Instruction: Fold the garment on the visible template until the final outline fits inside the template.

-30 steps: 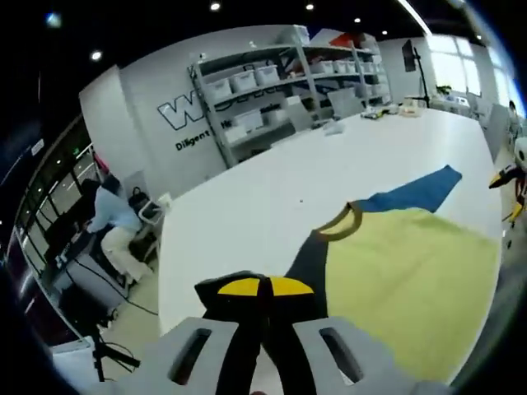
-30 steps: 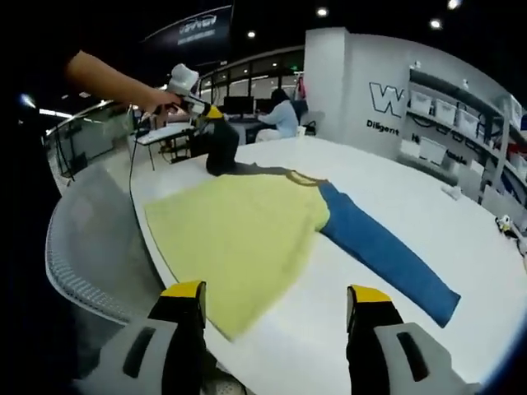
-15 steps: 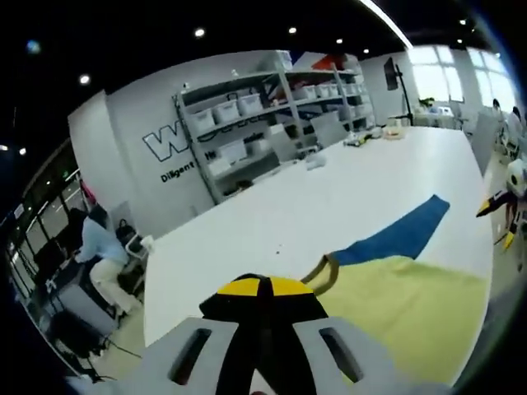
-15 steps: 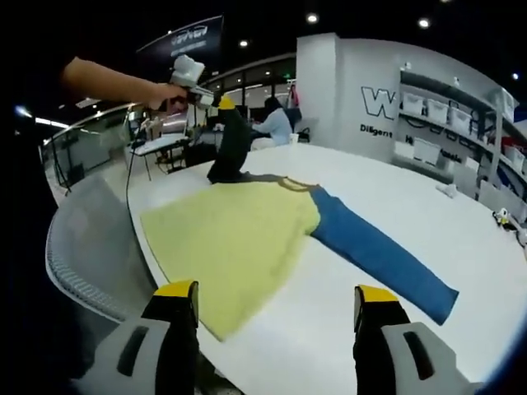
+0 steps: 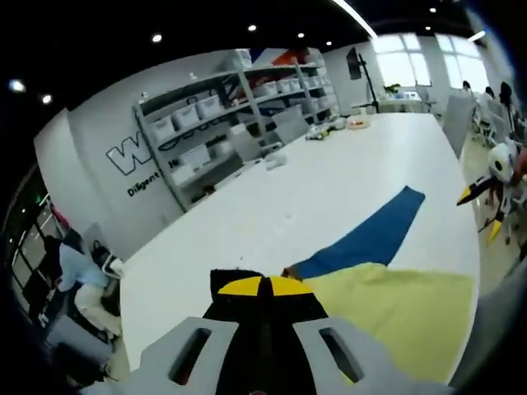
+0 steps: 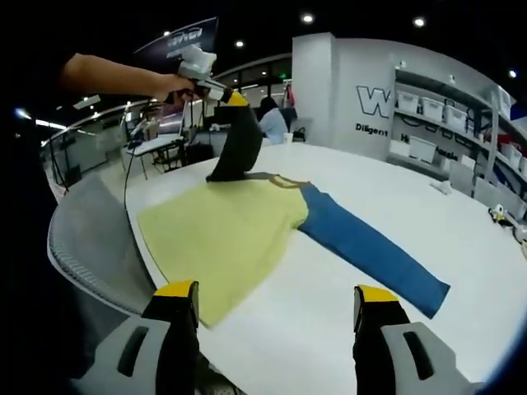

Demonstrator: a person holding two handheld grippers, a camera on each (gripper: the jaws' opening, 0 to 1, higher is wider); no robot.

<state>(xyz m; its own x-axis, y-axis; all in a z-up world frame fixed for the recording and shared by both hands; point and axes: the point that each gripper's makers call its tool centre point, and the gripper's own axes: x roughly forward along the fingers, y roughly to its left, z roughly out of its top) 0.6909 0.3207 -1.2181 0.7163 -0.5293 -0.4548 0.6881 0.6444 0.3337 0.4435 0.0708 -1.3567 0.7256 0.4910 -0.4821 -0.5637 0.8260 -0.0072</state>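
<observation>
While its yellow body lies flat on the white table [image 6: 494,271], the garment [image 6: 222,234] has its blue sleeve [image 6: 370,259] spread right and its dark sleeve [image 6: 235,148] lifted at the far left. Left gripper [image 5: 262,288]: jaws clamped on dark sleeve. Right gripper [image 6: 270,300]: near edge, jaws wide, holding nothing.

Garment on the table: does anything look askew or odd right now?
Yes. The garment lies flat on the white table except its dark sleeve, which the left gripper holds pinched and lifted off the surface. The blue sleeve stays spread out sideways. No template outline is discernible.
</observation>
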